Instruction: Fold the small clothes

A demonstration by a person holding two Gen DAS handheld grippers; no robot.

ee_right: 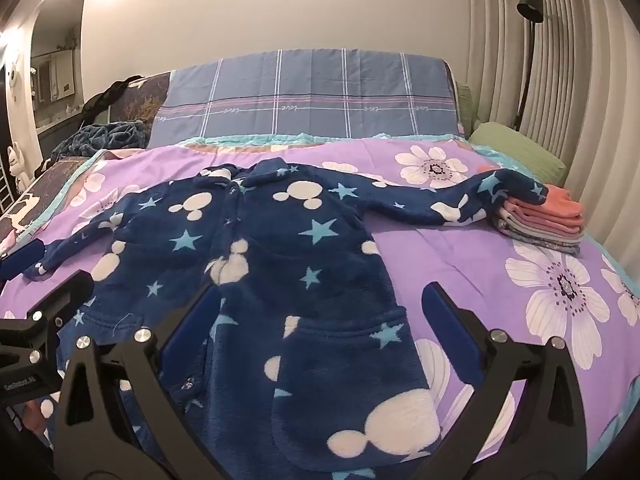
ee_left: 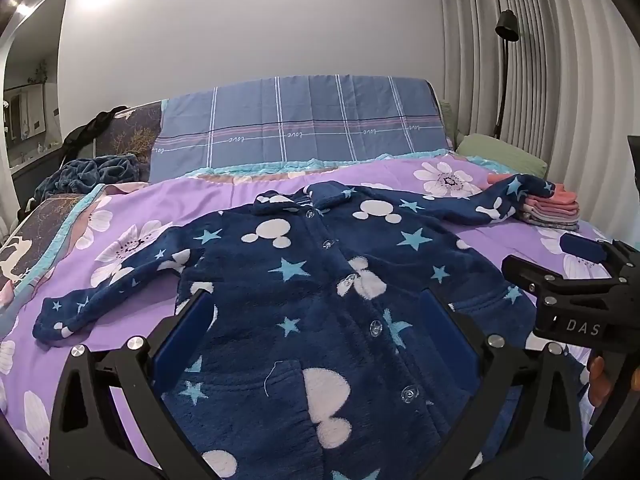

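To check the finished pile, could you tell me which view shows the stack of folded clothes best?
The right wrist view: the stack of folded clothes shows its layers, only the jacket sleeve overlapping. The left wrist view puts it small near the edge.

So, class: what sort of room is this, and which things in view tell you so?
Most likely a bedroom: a bed with a purple floral bedspread, a plaid pillow propped at its head, and a black floor lamp beside the curtains.

left gripper [ee_left: 320,320]: jaws stood wide apart, pitched downward, nothing between the pads.
right gripper [ee_right: 320,320]: jaws likewise wide, pitched downward, gripping nothing, right of the left one.
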